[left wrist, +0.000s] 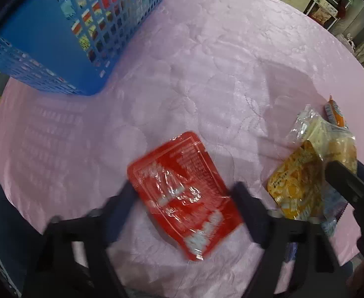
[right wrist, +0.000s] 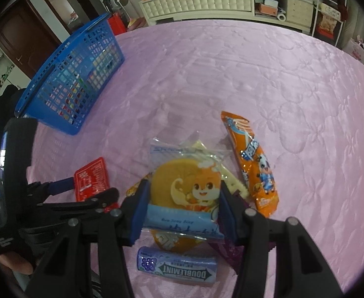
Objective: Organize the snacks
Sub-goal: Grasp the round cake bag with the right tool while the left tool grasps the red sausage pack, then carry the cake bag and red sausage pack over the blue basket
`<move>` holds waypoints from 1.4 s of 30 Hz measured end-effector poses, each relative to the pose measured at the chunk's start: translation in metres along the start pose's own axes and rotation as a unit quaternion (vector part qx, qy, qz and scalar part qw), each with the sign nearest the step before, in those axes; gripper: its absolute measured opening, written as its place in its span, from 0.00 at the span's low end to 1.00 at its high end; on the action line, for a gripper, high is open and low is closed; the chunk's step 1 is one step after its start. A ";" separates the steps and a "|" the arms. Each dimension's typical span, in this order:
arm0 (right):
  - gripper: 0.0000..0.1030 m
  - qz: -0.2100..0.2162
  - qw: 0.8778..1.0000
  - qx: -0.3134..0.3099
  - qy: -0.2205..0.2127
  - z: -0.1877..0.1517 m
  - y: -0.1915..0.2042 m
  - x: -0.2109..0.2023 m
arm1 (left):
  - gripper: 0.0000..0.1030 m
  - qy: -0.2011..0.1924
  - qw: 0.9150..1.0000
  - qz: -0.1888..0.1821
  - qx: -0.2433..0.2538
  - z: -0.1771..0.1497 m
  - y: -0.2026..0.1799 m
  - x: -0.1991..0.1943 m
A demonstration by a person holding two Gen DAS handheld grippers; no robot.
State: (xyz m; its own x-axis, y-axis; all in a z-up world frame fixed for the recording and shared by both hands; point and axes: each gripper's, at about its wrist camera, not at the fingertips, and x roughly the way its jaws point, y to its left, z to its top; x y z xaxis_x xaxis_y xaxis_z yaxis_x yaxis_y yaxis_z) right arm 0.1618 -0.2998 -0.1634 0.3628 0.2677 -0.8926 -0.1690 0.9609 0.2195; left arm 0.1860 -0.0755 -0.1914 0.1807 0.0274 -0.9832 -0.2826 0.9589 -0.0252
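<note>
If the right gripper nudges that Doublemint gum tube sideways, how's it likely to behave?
The Doublemint tube looks cylindrical and lies on its side on the pink quilted cover, so it may roll, though the soft cover could slow it. Its glossy wrap probably makes it slippery. It looks rigid, so it should hold its shape.

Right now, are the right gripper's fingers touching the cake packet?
Touching. The right wrist view shows both blue fingers pressed against the sides of the cartoon-printed cake packet, no gap visible on either side of the right gripper.
</note>
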 end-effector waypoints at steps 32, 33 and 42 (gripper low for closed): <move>0.56 0.001 0.996 -0.038 -0.085 0.035 0.106 -0.090 | 0.20 -0.166 0.973 -0.136 0.079 0.004 0.089 -0.179; 0.56 0.001 0.995 -0.041 -0.090 0.039 0.113 -0.092 | 0.20 -0.171 0.973 -0.134 0.079 0.005 0.094 -0.183; 0.56 0.014 0.991 -0.077 -0.107 0.075 0.163 -0.093 | 0.20 -0.199 0.970 -0.126 0.066 0.038 0.144 -0.198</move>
State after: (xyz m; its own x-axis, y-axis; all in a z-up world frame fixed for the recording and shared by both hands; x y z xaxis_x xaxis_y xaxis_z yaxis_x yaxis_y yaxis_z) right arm 0.1695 -0.1625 -0.0149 0.5389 0.3180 -0.7800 -0.3132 0.9353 0.1649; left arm 0.1454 0.0677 0.0063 0.5854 -0.1309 -0.8001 -0.0641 0.9763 -0.2066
